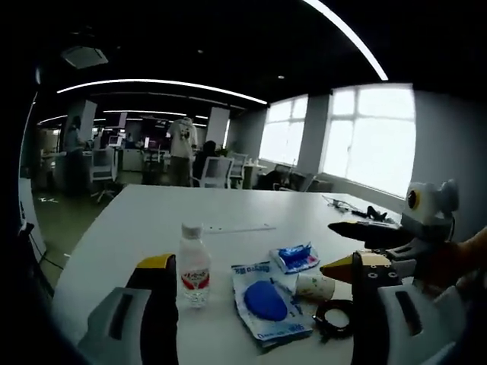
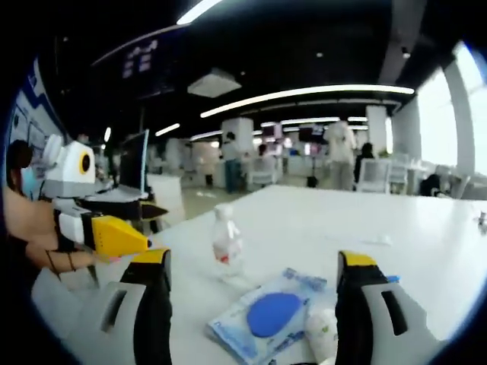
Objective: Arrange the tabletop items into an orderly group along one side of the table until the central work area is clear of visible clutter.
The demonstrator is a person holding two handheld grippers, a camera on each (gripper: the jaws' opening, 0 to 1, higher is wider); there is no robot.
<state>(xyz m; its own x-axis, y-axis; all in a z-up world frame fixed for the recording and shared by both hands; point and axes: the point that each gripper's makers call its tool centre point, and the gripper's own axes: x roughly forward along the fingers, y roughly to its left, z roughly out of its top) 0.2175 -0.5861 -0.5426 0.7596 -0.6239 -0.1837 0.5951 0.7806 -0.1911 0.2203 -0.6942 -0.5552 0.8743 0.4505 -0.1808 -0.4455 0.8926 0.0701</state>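
Both pairs of jaws stand wide apart and hold nothing: your left gripper (image 1: 262, 304) frames the clutter between its 2 yellow-tipped fingers, and your right gripper (image 2: 251, 304) does the same from the other side.

What the next move turns on is the blue packet (image 2: 268, 318). In the right gripper view it lies flat on the white table (image 2: 426, 236), directly ahead in the gap between your jaws and close in, its long axis running on a diagonal from near-left to far-right. In the left gripper view the same blue packet (image 1: 268, 303) also sits between the jaws, long axis pointing roughly away from you. Either hand could take it; judged from these views, the right looks a shade nearer.

The water bottle (image 1: 194, 266) stands upright just beside your left jaw, closer to the left gripper than to the right, and apart from the packet. A smaller blue packet (image 1: 295, 257) lies just beyond the big one, a paper cup (image 1: 314, 287) lies on its side next to it, and a dark ring-shaped item (image 1: 332, 318) sits against your right-hand jaw; what it is I cannot tell.

All 5 things are bunched near the table's edge on your side, and the far centre is mostly bare, so the job is probably one of lining up.
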